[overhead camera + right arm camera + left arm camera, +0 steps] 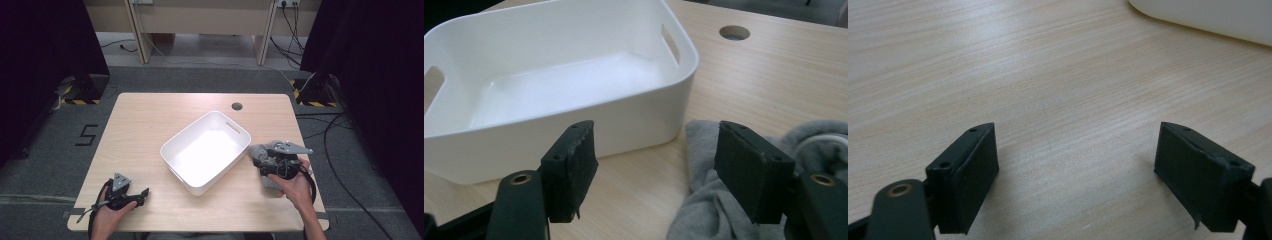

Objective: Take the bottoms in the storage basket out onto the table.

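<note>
A white plastic tub (172, 142) with handle slots stands empty and skewed at the middle of the wooden table; its rim (694, 55) fills the upper left of the right gripper view. A crumpled grey cloth (257, 151) lies on the table just right of the tub. My right gripper (267, 162) hovers over the cloth; in its own view the right gripper (655, 137) is open, with the cloth (704, 210) beneath and behind its right jaw and nothing pinched. Near the front left edge, my left gripper (142, 196) rests low and open (1078, 135) over bare wood.
A round cable hole (237, 106) sits near the table's far edge, behind the tub. A corner of the tub (1208, 15) shows at the top right of the left gripper view. Cables run over the grey floor to the right of the table.
</note>
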Tool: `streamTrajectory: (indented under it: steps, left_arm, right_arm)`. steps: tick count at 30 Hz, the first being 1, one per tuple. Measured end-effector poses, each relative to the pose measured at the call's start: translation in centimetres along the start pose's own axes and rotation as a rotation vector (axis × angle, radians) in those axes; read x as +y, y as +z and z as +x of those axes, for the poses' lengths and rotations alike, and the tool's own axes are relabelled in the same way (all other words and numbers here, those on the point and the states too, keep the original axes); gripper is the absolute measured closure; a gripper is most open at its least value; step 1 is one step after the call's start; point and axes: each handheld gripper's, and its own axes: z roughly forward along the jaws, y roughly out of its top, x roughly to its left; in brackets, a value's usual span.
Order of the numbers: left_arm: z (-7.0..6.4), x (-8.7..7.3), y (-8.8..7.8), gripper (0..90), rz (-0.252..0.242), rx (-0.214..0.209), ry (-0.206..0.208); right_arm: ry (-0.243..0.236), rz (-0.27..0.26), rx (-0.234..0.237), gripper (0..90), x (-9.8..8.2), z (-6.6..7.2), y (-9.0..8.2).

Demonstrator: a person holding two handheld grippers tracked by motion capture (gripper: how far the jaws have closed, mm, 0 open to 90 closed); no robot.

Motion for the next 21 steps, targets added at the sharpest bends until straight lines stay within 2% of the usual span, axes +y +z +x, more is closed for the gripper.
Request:
streamTrajectory:
  steps: [12, 21]
  left_arm:
    - [-0.1, 0.0, 0.0, 16.5, -0.001, -0.002, -0.002]
    - [-0.1, 0.0, 0.0, 16.3, 0.0, 0.003, -0.005]
  right_arm:
    - [-0.024, 0.032, 0.029, 32.0, -0.5, 1.7, 2.3]
    - [-0.046, 0.065, 0.078, 30.9, -1.3, 3.3, 3.5]
